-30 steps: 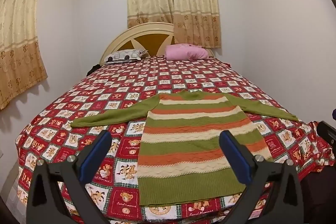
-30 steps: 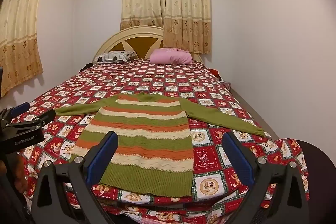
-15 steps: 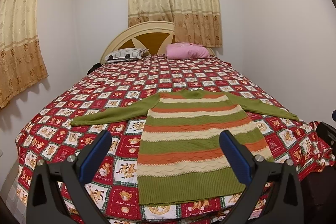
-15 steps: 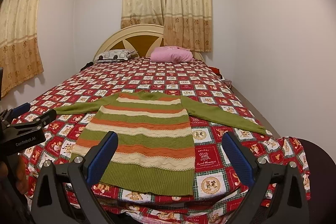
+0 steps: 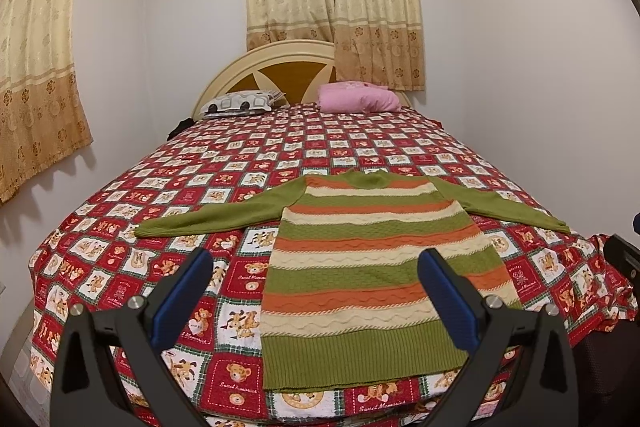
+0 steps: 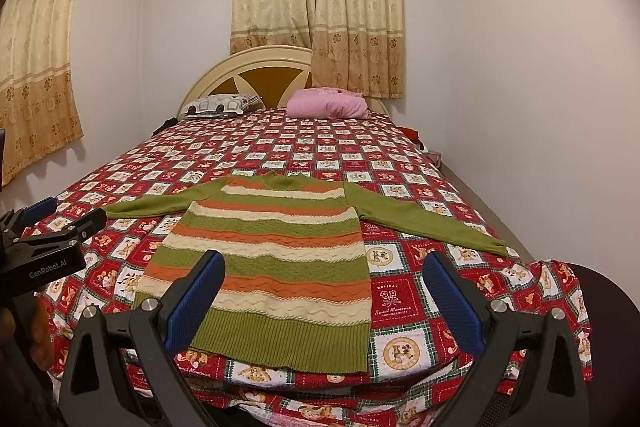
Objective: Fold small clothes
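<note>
Lies flat near the bed's (image 5: 120, 211) foot: striped sweater (image 5: 360, 267), hem nearest, collar away, sleeves spread sideways. Spread wide and empty above it, left gripper (image 5: 316, 291) and right gripper (image 6: 324, 291); left sleeve probably nearer the left one.

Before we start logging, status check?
Left tool, right tool open, empty. Striped sweater flat on bedspread, sleeves spread. Nothing in the way.
</note>
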